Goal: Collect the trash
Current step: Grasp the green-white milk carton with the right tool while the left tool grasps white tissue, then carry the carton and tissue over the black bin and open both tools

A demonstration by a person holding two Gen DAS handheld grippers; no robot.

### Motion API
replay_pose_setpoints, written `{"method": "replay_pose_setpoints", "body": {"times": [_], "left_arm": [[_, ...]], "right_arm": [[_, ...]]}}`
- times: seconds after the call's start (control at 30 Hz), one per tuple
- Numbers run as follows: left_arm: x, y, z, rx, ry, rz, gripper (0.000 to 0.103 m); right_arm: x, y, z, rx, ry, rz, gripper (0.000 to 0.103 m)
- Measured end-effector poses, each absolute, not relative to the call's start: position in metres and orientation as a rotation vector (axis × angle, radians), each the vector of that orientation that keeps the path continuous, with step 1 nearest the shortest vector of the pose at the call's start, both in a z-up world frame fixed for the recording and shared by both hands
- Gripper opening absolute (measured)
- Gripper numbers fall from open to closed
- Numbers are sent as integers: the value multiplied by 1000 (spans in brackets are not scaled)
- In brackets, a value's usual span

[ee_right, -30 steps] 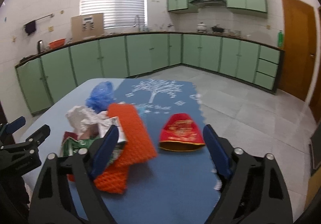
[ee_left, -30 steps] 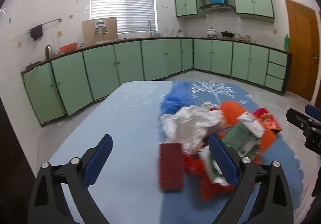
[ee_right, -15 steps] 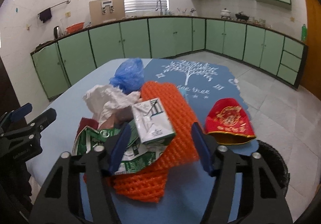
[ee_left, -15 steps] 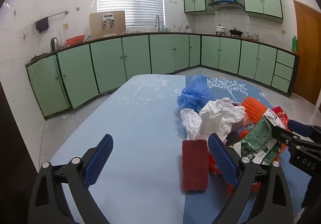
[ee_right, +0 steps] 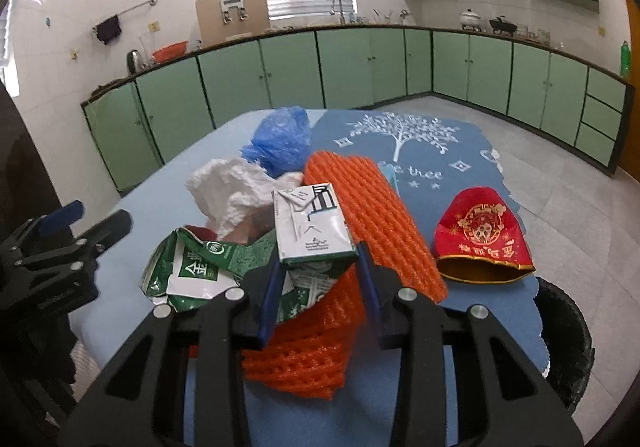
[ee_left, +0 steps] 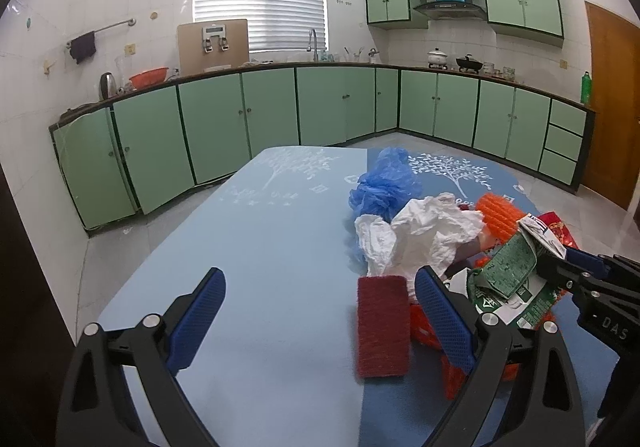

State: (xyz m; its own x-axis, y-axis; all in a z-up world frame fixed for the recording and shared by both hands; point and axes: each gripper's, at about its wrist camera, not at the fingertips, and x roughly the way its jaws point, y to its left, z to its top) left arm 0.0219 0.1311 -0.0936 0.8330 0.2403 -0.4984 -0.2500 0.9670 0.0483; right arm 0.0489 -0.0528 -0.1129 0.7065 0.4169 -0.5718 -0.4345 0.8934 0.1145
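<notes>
A pile of trash lies on the blue table [ee_left: 260, 247]. My right gripper [ee_right: 318, 281] is shut on a white and green carton [ee_right: 312, 225], seen at the right of the left wrist view [ee_left: 540, 235]. Around it lie an orange foam net [ee_right: 372, 207], a crumpled white tissue [ee_right: 232, 189], a blue plastic bag [ee_right: 282, 139], a torn green packet [ee_right: 192, 267] and a red pouch [ee_right: 482, 235]. My left gripper [ee_left: 320, 319] is open and empty, low over the table, left of a dark red scouring pad [ee_left: 382, 331].
A black bin [ee_right: 564, 331] stands below the table's right edge. Green kitchen cabinets [ee_left: 280, 111] run along the far walls. A brown door [ee_left: 612, 103] is at the right.
My right gripper has closed in on the carton and shut on it. My left gripper has stayed open and barely moved.
</notes>
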Motion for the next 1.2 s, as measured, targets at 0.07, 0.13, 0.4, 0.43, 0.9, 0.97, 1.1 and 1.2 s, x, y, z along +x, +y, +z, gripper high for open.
{"method": "replay_pose_setpoints", "body": {"times": [0.07, 0.13, 0.4, 0.43, 0.9, 0.97, 1.1, 1.2], "left_arm": [[22, 129, -90, -17, 518, 254, 94], [22, 125, -88, -14, 511, 246, 94], [34, 115, -78, -21, 492, 210, 94], [36, 114, -77, -22, 489, 208, 94], [102, 98, -104, 11, 554, 139, 60], [109, 97, -112, 11, 586, 122, 33], [114, 102, -117, -46, 606, 60, 6], [107, 103, -106, -42, 572, 58, 4]], "right_arm": [[46, -57, -107, -18, 611, 473, 34], [45, -63, -102, -7, 598, 462, 34], [52, -89, -85, -18, 533, 343, 34], [54, -91, -85, -22, 528, 332, 34], [91, -104, -92, -20, 533, 263, 34], [93, -104, -94, -16, 540, 264, 34], [94, -107, -92, -10, 545, 260, 34], [93, -112, -88, 4, 537, 257, 34]]}}
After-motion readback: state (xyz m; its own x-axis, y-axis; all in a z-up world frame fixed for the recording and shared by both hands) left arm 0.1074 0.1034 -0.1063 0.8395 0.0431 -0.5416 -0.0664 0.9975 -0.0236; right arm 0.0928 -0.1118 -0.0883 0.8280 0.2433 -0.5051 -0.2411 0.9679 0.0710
